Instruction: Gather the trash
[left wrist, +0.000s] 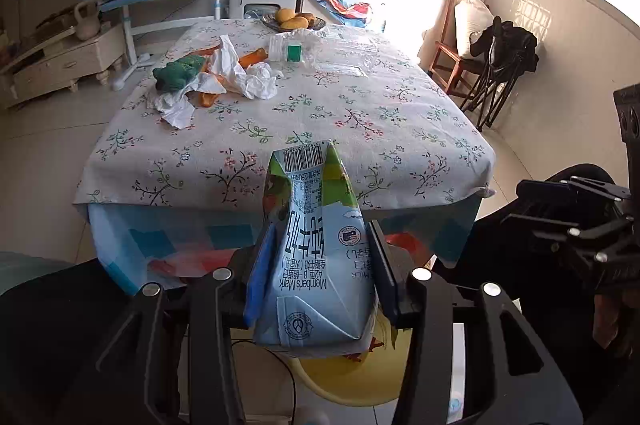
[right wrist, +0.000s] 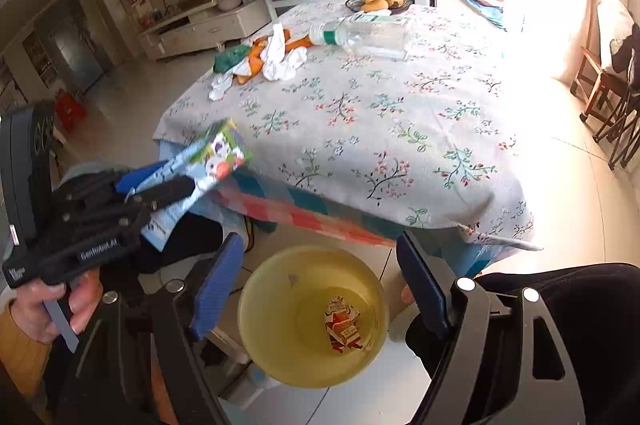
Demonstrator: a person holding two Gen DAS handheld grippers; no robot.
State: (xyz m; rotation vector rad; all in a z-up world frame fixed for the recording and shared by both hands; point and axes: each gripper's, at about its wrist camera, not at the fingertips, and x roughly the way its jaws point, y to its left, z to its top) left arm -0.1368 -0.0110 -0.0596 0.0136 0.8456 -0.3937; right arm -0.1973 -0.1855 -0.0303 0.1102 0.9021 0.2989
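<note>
Your left gripper (left wrist: 316, 285) pinches the milk carton (left wrist: 310, 249) across its flat sides, near the table (left wrist: 280, 129) edge, above the yellow bin (right wrist: 312, 313). It's light, creased and soft, so keep the squeeze mid-body. Right gripper (right wrist: 320, 285) is spread, empty. Bin holds one red wrapper (right wrist: 343, 327).
</note>
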